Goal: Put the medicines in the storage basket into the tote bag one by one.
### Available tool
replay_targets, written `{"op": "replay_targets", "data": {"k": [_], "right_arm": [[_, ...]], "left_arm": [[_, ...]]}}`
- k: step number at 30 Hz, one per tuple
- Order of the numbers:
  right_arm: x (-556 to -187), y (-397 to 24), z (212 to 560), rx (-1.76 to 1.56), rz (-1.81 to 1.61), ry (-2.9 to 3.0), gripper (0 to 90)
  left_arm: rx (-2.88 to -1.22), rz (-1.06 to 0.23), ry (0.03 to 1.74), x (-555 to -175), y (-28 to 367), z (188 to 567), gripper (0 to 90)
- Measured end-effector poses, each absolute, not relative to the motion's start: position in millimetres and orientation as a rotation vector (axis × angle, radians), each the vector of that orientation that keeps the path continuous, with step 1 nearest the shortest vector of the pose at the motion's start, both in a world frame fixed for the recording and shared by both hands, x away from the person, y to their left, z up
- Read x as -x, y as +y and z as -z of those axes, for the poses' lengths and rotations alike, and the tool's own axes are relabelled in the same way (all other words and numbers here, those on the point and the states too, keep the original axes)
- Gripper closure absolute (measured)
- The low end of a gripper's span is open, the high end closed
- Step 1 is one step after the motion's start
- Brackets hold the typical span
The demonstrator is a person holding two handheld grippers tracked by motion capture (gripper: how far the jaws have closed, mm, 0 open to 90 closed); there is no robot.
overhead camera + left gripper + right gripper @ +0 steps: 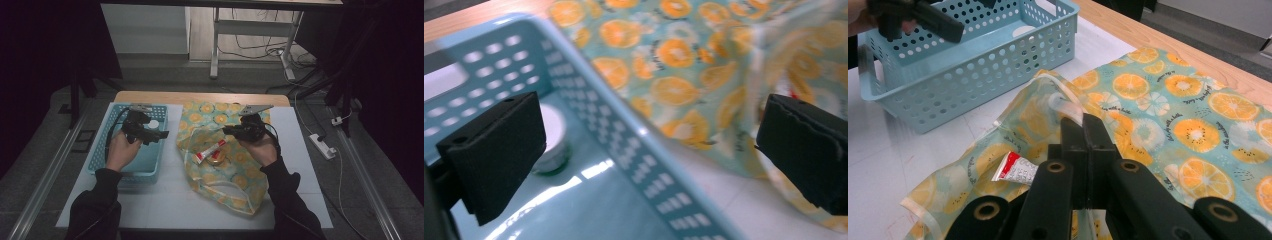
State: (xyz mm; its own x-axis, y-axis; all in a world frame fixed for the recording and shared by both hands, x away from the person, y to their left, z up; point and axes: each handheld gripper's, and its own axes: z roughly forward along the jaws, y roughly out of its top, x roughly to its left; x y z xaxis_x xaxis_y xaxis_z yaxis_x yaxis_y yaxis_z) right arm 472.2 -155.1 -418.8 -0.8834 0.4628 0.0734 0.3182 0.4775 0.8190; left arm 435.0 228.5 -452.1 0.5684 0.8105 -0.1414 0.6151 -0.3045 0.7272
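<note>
The orange-slice-patterned translucent plastic bag (pixel 227 150) lay right of the perforated light-blue plastic basket (pixel 100 160), on the white table mat (pixel 165 200). The right gripper (pixel 231 131) was clamped on its rim (pixel 1060 102), holding the mouth up. A red-and-white tube (pixel 210 150) lay inside, partly veiled. The left gripper (pixel 162 135), jaws wide apart and empty, hung over the basket, where a white-lidded jar (pixel 551 137) sat half hidden.

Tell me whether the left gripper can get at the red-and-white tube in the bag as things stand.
Probably yes. The left gripper is open and empty over the blue basket, while the right gripper pinches the orange-print bag's edge, holding its mouth up. The red-and-white tube lies exposed in that opening.
</note>
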Motion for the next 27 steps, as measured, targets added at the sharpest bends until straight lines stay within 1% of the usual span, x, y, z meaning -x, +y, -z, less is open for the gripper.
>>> {"op": "replay_targets", "data": {"k": [6,14,27], "right_arm": [[-472.1,-154.8,418.8,-0.678,-1.366,2.562,90.0],[-472.0,-154.9,418.5,-0.675,-1.367,2.560,90.0],[-471.7,-154.6,418.0,-0.671,-1.371,2.560,90.0]], "left_arm": [[-2.016,-0.338,1.208,-445.5,244.1,458.9,0.0],[-2.012,-0.355,1.309,-462.4,251.1,468.6,0.0],[-2.118,-0.357,1.384,-487.6,245.8,484.9,0.2]]}}
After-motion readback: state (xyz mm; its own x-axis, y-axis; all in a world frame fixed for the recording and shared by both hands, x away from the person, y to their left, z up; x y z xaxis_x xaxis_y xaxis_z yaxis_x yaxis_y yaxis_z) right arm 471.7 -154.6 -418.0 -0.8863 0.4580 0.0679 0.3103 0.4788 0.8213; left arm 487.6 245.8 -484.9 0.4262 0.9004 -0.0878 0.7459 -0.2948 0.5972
